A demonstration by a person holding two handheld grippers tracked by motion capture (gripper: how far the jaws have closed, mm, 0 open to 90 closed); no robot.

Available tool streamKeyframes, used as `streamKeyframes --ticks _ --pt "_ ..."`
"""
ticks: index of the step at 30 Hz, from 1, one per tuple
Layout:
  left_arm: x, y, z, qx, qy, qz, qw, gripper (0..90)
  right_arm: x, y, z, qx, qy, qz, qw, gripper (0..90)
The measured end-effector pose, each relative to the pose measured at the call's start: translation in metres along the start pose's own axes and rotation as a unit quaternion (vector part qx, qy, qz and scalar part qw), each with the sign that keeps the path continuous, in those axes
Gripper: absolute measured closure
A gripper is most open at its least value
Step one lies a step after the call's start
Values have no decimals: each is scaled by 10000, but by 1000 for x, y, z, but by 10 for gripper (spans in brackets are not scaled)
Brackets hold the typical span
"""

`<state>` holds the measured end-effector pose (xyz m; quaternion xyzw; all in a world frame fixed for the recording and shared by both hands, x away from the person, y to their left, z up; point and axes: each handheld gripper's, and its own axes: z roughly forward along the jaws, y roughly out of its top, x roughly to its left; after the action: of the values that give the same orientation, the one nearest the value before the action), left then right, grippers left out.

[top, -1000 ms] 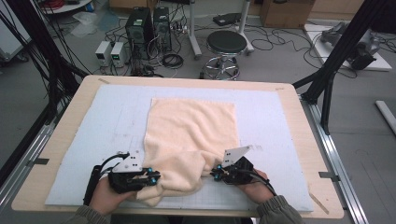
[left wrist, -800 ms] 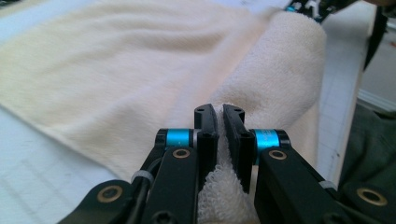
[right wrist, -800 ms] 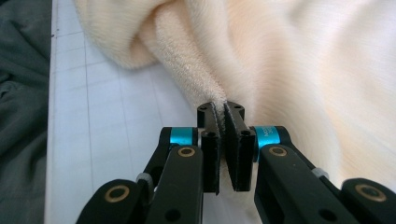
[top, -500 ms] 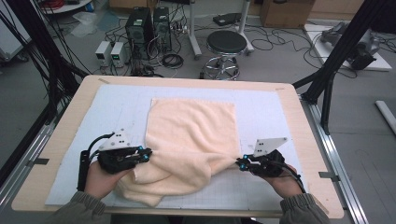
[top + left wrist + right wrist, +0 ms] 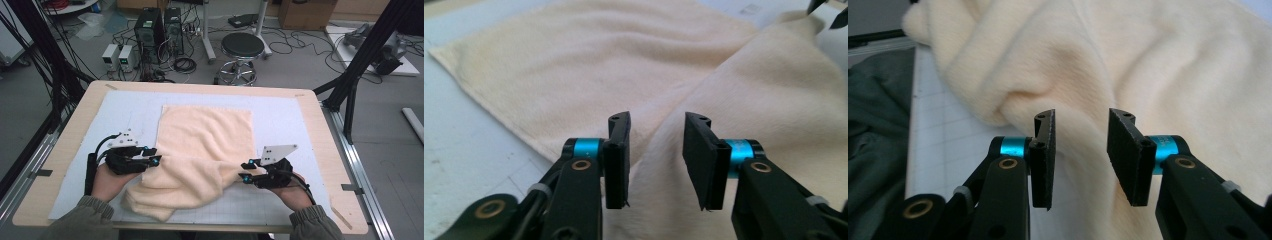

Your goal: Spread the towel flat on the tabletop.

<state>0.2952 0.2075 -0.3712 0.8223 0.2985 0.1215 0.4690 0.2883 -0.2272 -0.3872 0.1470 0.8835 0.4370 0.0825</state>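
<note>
Lying btwn claws (image 5: 154, 157) (image 5: 246, 171): towel (image 5: 202, 150), unheld.

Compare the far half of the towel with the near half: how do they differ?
The towel's far half lies flat and square-cornered on the mat; the near half is bunched and folded over itself. The far half is one layer, the near half stacked. Both are the same cream pile.

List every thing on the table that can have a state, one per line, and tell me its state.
Cream fleece towel: far half flat, near edge bunched and partly folded over.
Left gripper: jaws just opened, apart, nothing pinched.
Right gripper: jaws just opened, apart, nothing pinched.
White grid mat: lying flat under the towel.
</note>
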Motion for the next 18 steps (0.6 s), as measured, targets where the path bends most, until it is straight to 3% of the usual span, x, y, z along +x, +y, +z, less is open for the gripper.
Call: streamKeyframes --ticks 3,6,8,12,15,18 --pt "-11 1 -10 -81 -153 172 9997 560 10 2 8 20 141 -161 9998 614" --pt "-23 -7 -9 -3 -392 359 9986 529 17 0 18 116 259 -219 9994 588" --pt "-27 -15 -4 139 -463 446 9978 504 19 -2 27 182 260 -246 9992 561" --pt "-27 -37 21 692 -491 452 9954 482 22 0 51 406 285 -307 9983 529" --pt "-27 -47 36 952 -531 429 9931 531 21 1 69 603 238 -399 9971 586" --pt "-24 -46 40 987 -528 337 9931 660 17 2 79 650 276 -297 9971 706"
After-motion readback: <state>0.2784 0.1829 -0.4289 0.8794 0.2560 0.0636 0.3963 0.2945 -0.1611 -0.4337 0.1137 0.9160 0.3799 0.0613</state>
